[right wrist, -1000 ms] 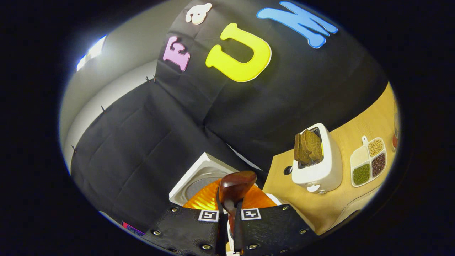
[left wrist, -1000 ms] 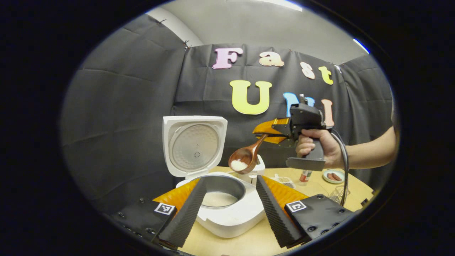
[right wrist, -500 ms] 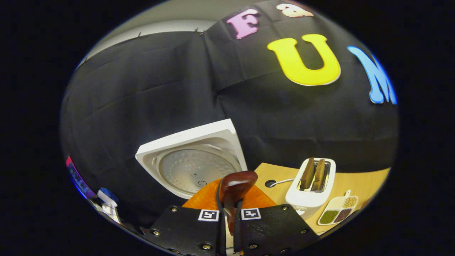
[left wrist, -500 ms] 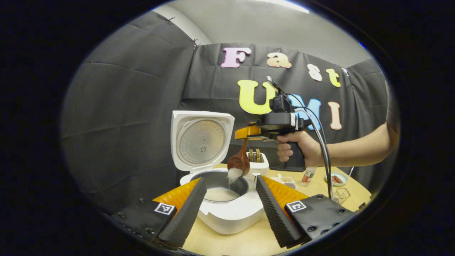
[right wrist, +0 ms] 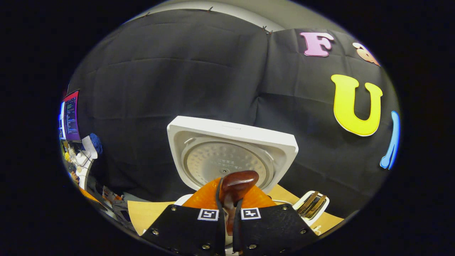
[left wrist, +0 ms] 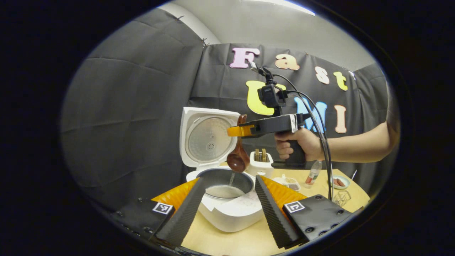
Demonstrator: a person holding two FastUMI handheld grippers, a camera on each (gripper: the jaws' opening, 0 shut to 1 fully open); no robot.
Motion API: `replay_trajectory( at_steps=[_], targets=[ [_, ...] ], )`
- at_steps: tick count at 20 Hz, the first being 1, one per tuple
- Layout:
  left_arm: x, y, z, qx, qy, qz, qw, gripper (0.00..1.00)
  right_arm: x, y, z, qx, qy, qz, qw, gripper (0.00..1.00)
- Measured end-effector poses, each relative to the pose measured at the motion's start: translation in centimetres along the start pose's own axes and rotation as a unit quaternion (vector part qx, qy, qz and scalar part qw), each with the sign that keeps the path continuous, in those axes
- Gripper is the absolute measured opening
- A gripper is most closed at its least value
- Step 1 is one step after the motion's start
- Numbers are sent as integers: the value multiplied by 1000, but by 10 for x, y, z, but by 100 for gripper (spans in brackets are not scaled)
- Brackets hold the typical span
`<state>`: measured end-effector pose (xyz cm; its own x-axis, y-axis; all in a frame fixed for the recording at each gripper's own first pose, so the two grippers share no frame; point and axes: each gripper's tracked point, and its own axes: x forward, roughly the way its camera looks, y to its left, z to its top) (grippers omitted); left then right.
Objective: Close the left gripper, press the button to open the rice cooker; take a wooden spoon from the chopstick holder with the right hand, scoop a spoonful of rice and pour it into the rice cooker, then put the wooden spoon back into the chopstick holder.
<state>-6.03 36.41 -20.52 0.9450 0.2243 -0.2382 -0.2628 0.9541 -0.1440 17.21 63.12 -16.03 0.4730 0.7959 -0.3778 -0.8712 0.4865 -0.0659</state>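
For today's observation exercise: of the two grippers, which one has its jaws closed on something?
The right gripper, held above the rice cooker: its jaws clamp the wooden spoon. The left gripper has jaws spread wide, holding nothing.

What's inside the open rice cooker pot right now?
The rice cooker pot holds a pale layer of rice, with more falling from the wooden spoon above. The near wall hides part of the bottom.

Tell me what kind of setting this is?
Likely a mock kitchen in a recording booth: a white rice cooker with open lid, a white toaster holding bread on a light wooden table, with black cloth walls.
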Motion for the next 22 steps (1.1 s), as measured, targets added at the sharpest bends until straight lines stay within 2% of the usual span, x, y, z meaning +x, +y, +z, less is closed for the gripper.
replay_trajectory(
  at_steps=[3,5,10,11,15,17,22],
  targets=[
    [-2,0,5,-9,-7,-1,1000,100,-4,-20,1,88,-8,-13,996,8],
    [-1,-2,4,-15,-7,-5,1000,96,-9,-33,1,174,-6,-13,985,8],
    [1,-16,12,-13,-13,-21,1000,98,-39,-71,-14,324,-9,-34,945,9],
    [2,-22,12,-12,-14,-28,999,96,-47,-78,-16,354,-14,-38,935,9],
    [9,-44,15,-1,-12,-57,998,98,-73,-106,-36,456,-43,-52,887,8],
    [13,-54,17,7,-12,-69,998,98,-87,-118,-46,486,-53,-65,870,8],
    [17,-86,19,20,-11,-107,994,98,-165,-153,-68,522,-78,-110,842,8]
  ],
)
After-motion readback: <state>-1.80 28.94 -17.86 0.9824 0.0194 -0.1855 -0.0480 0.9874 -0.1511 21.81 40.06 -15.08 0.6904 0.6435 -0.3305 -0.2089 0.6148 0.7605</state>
